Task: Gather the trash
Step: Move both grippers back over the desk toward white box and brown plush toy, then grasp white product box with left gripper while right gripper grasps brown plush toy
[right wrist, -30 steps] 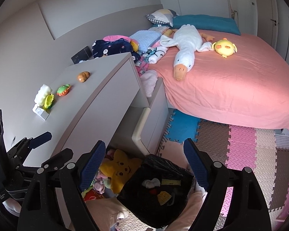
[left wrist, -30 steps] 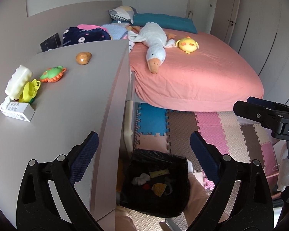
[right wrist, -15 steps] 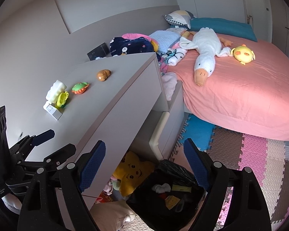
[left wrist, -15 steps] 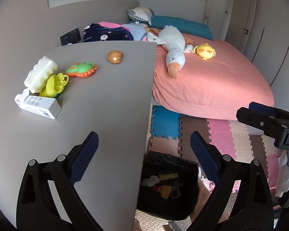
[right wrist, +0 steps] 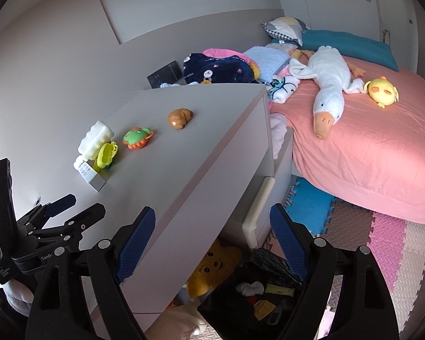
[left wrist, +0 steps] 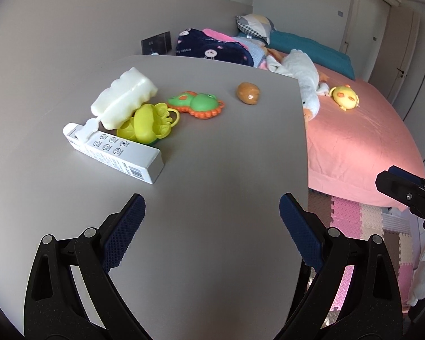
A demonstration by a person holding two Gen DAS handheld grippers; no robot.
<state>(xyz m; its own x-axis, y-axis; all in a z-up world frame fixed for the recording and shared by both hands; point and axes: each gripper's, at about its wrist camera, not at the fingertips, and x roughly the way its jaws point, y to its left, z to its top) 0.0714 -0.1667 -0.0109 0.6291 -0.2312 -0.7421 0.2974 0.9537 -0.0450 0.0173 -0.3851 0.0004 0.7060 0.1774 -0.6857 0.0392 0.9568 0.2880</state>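
A white carton point(left wrist: 114, 153), printed with icons and a barcode whose writing is too small to read, is lying on the grey desk point(left wrist: 212, 170) at its left side, touching a yellow toy point(left wrist: 148, 121). The left gripper point(left wrist: 209, 218) is hovering wide open and empty near it. The right gripper point(right wrist: 212, 232), likewise spread and empty, is hanging over the black trash bin point(right wrist: 257, 297) holding scraps.

The desk point(left wrist: 212, 184) is plain grey. On it, a white box point(left wrist: 113, 153) with black icons and a barcode; at 1 o'clock from it, a yellow toy point(left wrist: 148, 121), a green-and-orange toy point(left wrist: 197, 104) and a brown lump point(left wrist: 248, 93). The bed point(right wrist: 368, 147) is salmon pink; the bin bag point(right wrist: 257, 300) is black.
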